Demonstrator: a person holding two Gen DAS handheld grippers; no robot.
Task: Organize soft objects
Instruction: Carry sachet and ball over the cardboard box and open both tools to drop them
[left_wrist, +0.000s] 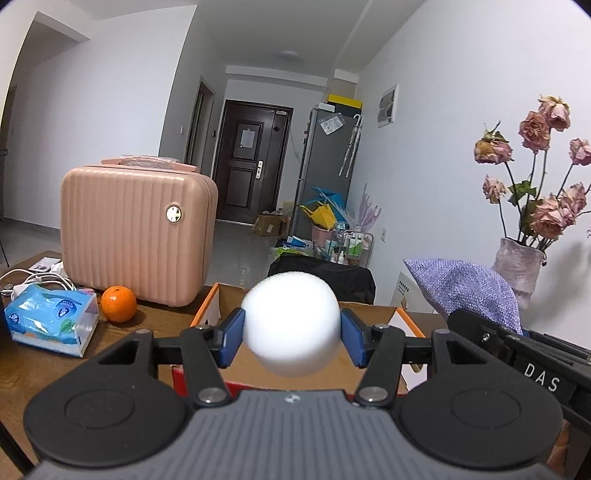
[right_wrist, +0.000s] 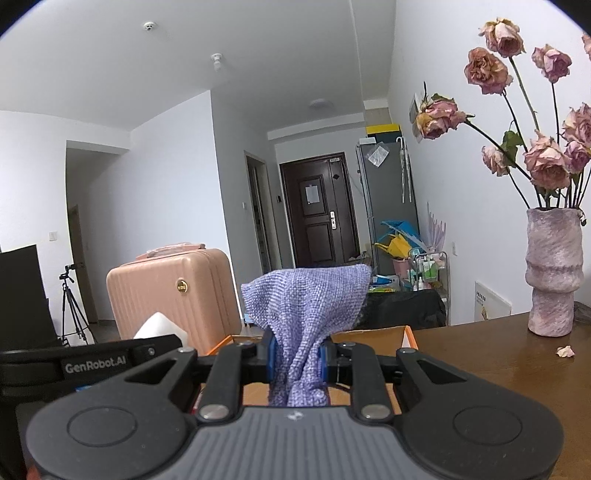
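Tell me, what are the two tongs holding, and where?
Left tongs squeeze a white sponge by its sides. Right tongs pinch a purple cloth near its bunched lower part.

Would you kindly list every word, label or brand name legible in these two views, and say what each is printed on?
"DAS": white letters on the black body of the right tool, seen in the left wrist view.
"GenRobot.AI": grey letters on the black body of the left tool, seen in the right wrist view.
Print on the blue tissue pack: too blurred to read.
Papers on the door and the grey fridge: too small to read.
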